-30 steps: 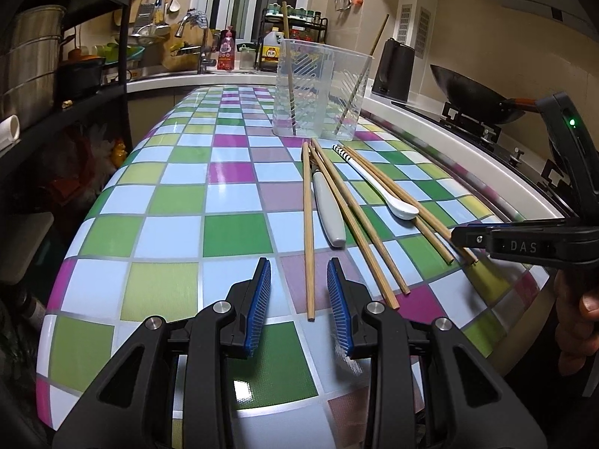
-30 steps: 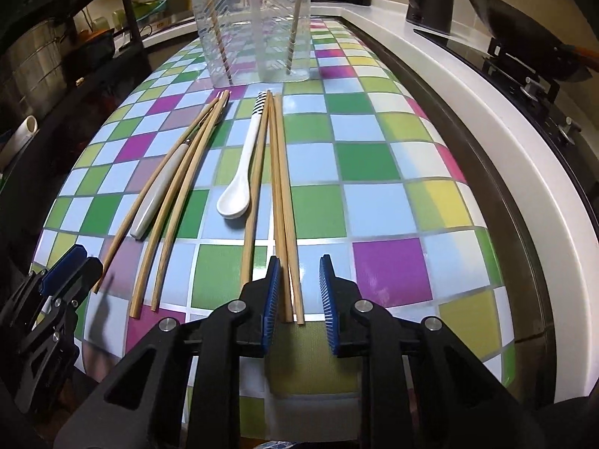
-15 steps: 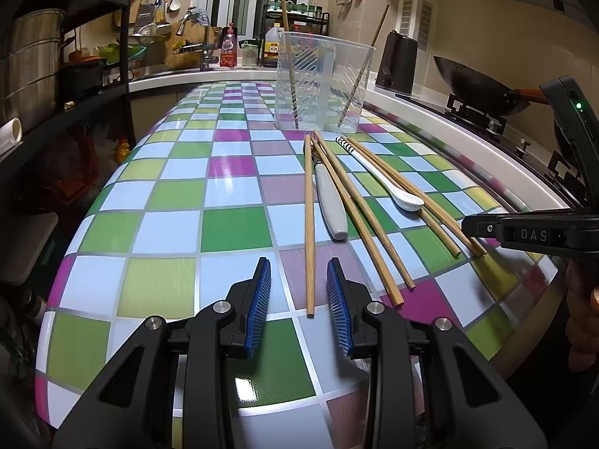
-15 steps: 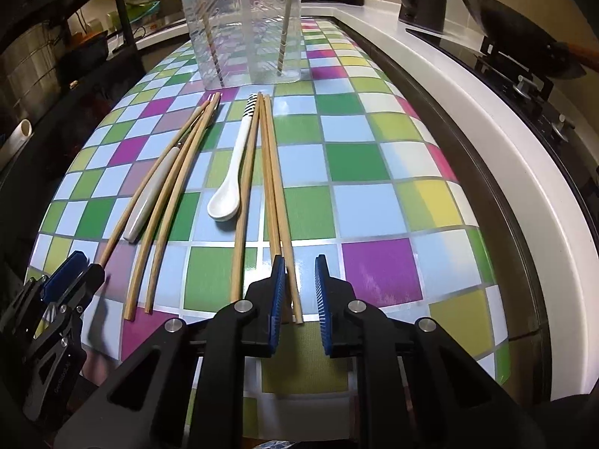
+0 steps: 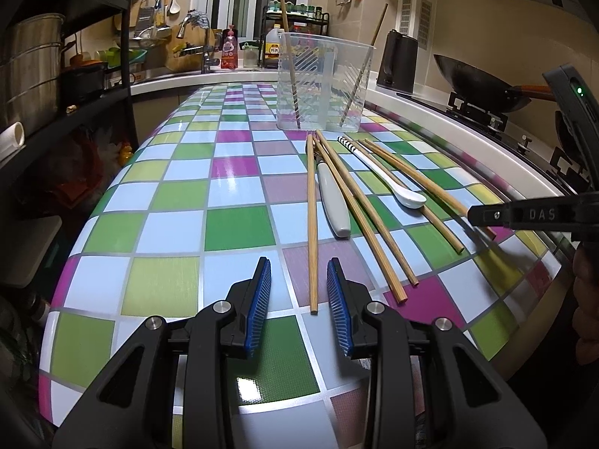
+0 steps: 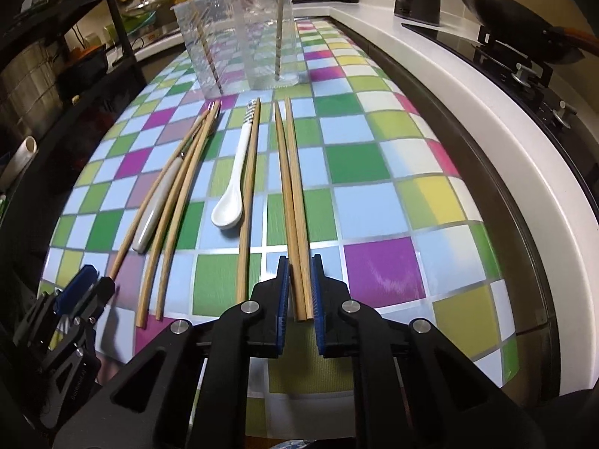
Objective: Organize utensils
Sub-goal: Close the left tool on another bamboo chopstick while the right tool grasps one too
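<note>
While the right hand-held gripper point(image 6: 299, 292) straddles the near ends of a chopstick pair point(image 6: 294, 202) lying on the bench point(image 6: 382, 269), its pads not yet clamped, squeeze evenly to catch both sticks; the left hand-held gripper point(image 5: 299, 292) stands apart.

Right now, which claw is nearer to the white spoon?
Right. The right claw is just before the spoon, slightly to its right, its fingers around two chopsticks. The left claw sits farther away, beyond the grey-handled utensil.
</note>
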{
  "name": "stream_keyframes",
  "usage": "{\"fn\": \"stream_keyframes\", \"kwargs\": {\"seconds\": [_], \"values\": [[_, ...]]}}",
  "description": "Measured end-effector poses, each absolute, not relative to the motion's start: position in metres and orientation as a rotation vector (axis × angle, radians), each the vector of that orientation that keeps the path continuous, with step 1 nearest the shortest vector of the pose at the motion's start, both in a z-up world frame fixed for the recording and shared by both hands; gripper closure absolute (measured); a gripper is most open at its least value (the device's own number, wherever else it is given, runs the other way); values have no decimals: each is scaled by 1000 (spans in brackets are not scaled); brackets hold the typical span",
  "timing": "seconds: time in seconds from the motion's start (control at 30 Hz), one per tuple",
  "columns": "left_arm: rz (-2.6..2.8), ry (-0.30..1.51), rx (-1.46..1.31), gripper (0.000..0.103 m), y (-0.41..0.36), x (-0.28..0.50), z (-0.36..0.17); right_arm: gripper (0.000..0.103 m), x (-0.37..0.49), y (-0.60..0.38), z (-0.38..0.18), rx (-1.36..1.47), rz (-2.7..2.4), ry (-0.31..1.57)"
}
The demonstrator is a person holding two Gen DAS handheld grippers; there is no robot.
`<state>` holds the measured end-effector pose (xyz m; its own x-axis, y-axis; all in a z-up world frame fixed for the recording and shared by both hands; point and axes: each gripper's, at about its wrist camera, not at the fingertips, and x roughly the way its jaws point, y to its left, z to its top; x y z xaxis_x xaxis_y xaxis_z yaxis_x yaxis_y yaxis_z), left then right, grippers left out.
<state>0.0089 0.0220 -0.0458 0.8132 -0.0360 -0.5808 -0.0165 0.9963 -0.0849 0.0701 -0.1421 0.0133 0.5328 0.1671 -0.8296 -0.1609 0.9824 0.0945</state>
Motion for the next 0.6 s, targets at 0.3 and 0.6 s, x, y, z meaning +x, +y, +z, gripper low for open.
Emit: {"fn": "stream_keyframes", "kwargs": {"seconds": [0.3,0.6], "values": [[-12,621,-90,71,21,10,-46,87,77,-141,2,22,210,1052],[-12,619,-89,71,20,10,-46,90,78,-148,7,46,170,1026]]}}
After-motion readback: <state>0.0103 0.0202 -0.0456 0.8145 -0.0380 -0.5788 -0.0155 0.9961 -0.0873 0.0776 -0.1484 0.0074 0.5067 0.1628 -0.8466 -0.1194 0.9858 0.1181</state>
